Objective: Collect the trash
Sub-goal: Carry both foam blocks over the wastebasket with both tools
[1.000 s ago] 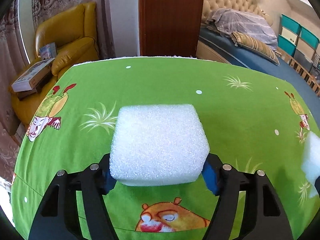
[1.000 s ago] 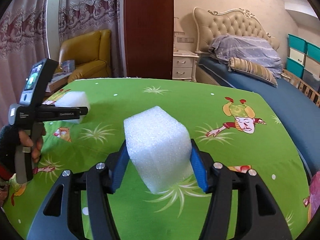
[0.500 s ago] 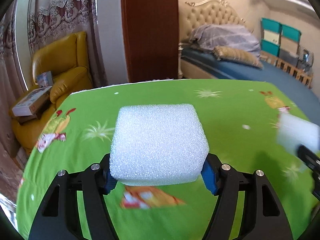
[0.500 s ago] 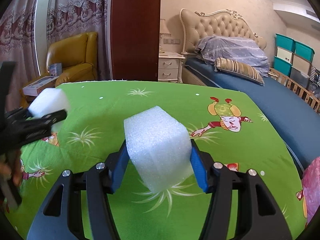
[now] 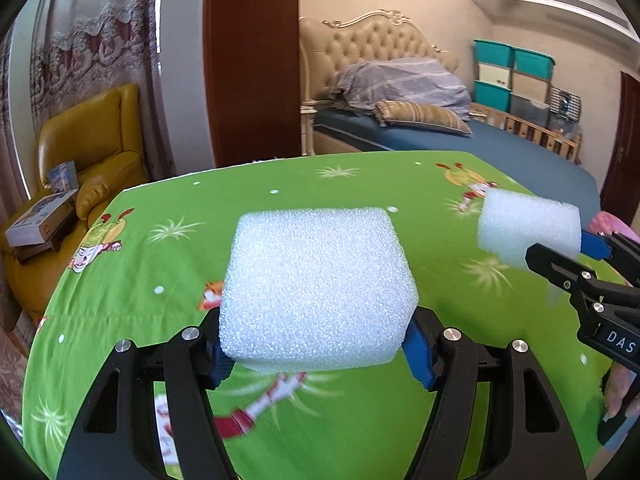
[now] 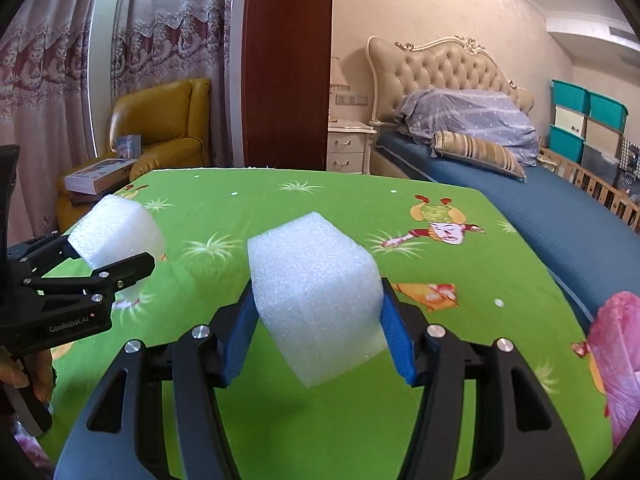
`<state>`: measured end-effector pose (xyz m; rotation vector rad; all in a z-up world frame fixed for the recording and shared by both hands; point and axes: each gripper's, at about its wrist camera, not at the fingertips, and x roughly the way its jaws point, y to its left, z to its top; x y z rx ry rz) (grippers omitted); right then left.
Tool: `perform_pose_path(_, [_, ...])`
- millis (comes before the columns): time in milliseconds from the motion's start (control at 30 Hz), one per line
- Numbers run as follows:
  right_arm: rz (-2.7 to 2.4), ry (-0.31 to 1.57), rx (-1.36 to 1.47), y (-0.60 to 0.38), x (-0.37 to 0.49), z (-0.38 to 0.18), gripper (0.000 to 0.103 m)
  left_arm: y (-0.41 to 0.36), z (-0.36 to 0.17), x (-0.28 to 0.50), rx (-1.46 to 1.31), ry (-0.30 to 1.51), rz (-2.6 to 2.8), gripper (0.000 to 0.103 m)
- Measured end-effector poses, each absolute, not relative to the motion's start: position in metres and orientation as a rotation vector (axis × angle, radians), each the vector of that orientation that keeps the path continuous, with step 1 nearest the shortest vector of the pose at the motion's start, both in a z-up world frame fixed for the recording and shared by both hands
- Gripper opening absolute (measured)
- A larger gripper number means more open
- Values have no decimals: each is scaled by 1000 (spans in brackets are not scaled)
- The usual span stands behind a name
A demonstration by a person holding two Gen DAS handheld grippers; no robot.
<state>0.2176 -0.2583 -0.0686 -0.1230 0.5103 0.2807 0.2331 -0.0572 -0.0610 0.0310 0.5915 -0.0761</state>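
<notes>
My left gripper (image 5: 316, 344) is shut on a white foam block (image 5: 316, 288) and holds it above the green cartoon tablecloth (image 5: 168, 264). My right gripper (image 6: 316, 344) is shut on a second white foam block (image 6: 316, 292), tilted, also above the cloth. In the left wrist view the right gripper (image 5: 560, 256) with its block (image 5: 528, 232) shows at the right edge. In the right wrist view the left gripper (image 6: 108, 264) with its block (image 6: 116, 232) shows at the left.
A pink plastic bag (image 6: 616, 344) lies at the table's right edge. A yellow armchair (image 5: 88, 148) with boxes (image 5: 40, 220) stands to the left. A blue bed (image 6: 560, 208) is at the right, a wooden wardrobe (image 6: 288, 64) behind the table.
Both grippers keep their foam blocks and have swung right. The right gripper shows fuller in the left wrist view, and the pink bag has come into the right wrist view.
</notes>
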Motion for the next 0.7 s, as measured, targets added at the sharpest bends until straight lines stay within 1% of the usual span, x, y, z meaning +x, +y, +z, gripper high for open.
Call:
perform_pose_path(433, [257,500,-92,-299,165,-85,57,-95,-62,193,101,541,-166,65])
perform_pose_path(700, [246,450,-64,-316,141,-78,57,-109,-63,184,132,539,-196,65])
